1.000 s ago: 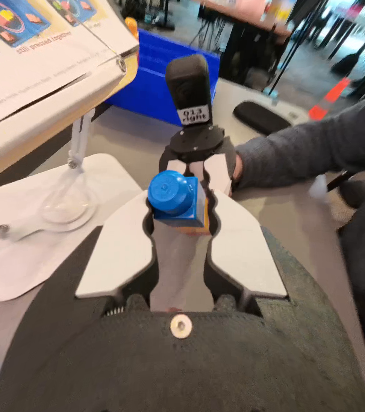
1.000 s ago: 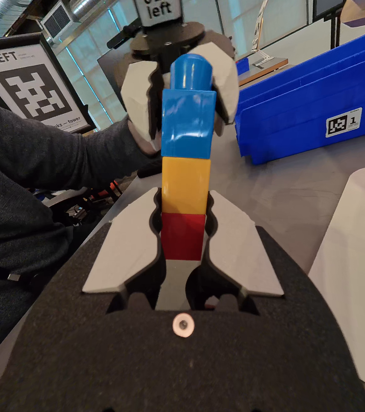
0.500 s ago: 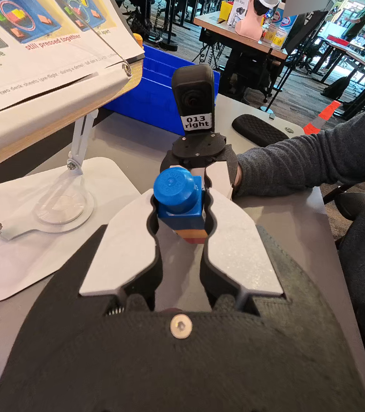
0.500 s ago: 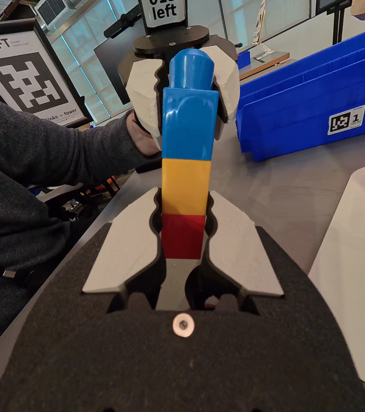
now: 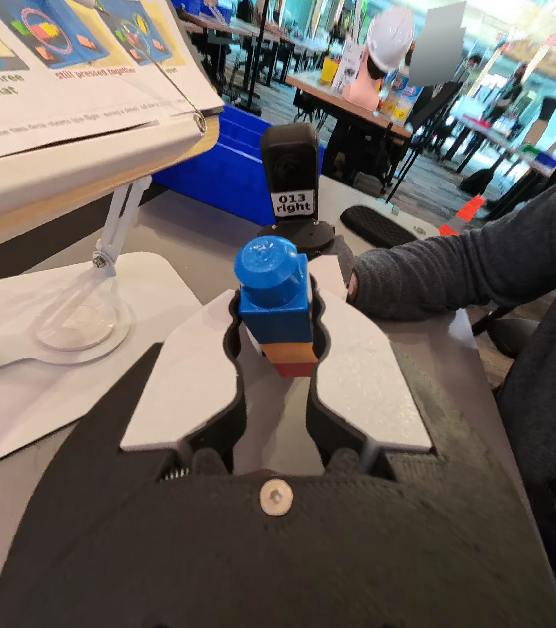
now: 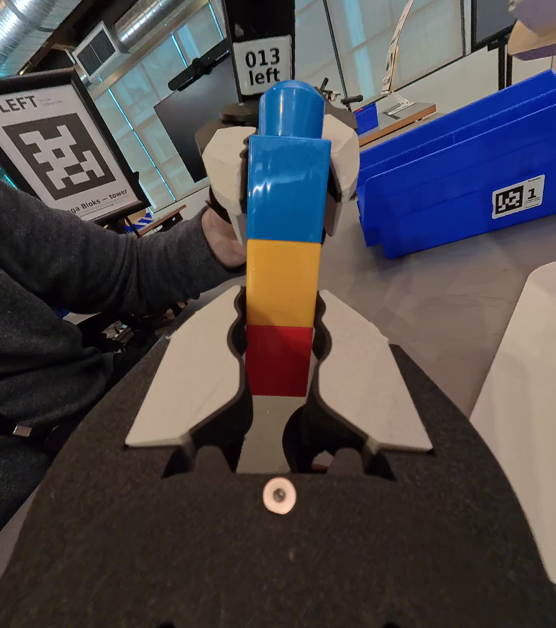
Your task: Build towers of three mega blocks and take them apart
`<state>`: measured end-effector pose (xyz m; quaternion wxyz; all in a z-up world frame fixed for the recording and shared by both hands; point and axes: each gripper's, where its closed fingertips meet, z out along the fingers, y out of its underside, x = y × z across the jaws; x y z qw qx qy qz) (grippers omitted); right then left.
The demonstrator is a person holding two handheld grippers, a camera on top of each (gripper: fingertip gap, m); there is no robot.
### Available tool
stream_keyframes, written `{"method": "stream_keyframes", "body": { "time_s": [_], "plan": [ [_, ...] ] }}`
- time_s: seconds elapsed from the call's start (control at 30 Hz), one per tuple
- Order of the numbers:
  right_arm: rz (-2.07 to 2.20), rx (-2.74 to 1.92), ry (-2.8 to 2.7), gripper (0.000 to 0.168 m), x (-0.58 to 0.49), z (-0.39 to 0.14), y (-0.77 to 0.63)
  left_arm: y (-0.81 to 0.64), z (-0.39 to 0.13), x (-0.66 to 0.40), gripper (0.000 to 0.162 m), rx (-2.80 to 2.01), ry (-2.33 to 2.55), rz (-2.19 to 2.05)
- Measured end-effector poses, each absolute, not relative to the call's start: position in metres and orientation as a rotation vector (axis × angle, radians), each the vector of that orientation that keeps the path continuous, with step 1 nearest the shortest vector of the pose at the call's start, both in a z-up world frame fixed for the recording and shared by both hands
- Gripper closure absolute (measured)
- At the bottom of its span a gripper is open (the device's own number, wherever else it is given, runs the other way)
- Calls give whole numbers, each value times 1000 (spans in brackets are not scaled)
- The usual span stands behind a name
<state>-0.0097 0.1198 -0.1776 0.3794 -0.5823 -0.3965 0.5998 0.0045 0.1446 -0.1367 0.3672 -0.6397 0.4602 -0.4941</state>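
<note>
Left wrist view: left claw (image 5: pixel 274 319) stays clamped on blue block (image 5: pixel 274 306), right claw (image 6: pixel 280 343) on red block (image 6: pixel 278 360).

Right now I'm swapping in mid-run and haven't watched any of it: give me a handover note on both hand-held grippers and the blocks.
Left hand-held gripper: shut on the blue block, top of the tower.
Right hand-held gripper: shut on the tower's lower end, at the yellow block and red block.
Tower: three blocks pressed together, red, yellow, blue, held between the grippers above the grey table.
Done: tower built.
Left: pull it apart, likely the blue block first.
</note>
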Motion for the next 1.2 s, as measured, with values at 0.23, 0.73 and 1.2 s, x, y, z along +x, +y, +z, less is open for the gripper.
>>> {"method": "stream_keyframes", "body": {
  "time_s": [0.23, 0.73, 1.2],
  "plan": [
    [1588, -1448, -885, 132, 0, -168, 131, 135, -162, 14, 103, -1683, 1092, -1431],
    [1675, -1387, -812, 129, 9, -158, 136, 111, -202, 31, 126, -1784, 1244, -1435],
    [1670, -1378, -854, 133, 8, -159, 133, 99, -224, 32, 126, -1897, 1389, -1358]
  ]
}}
